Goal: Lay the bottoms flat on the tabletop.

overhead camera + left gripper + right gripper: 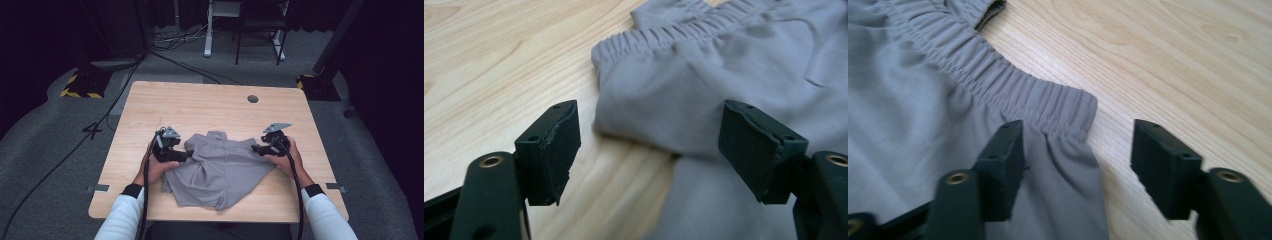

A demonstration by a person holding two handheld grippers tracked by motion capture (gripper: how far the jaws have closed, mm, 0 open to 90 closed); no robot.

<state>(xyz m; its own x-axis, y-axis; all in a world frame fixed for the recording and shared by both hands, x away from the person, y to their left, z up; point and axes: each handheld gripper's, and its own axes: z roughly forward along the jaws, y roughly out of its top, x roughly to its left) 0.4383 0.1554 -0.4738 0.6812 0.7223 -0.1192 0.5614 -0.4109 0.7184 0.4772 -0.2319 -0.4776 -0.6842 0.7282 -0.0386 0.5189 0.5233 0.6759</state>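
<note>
Grey shorts (220, 167) with an elastic waistband lie rumpled on the wooden table (200, 107), waistband toward the far side. My left gripper (186, 156) is at the shorts' left edge, jaws apart. In the left gripper view the grey shorts (724, 65) lie just beyond and between the open pads (556, 150), untouched. My right gripper (256, 148) is at the waistband's right end. In the right gripper view the waistband corner (1068, 107) sits between the spread pads (1003, 165), which do not press it.
A round cable hole (252, 98) is in the table's far part. Bare wood stretches beyond the shorts and to both sides. Cables trail from both grippers toward the table's near edge. Desk legs and yellow-black stand bases are on the floor behind.
</note>
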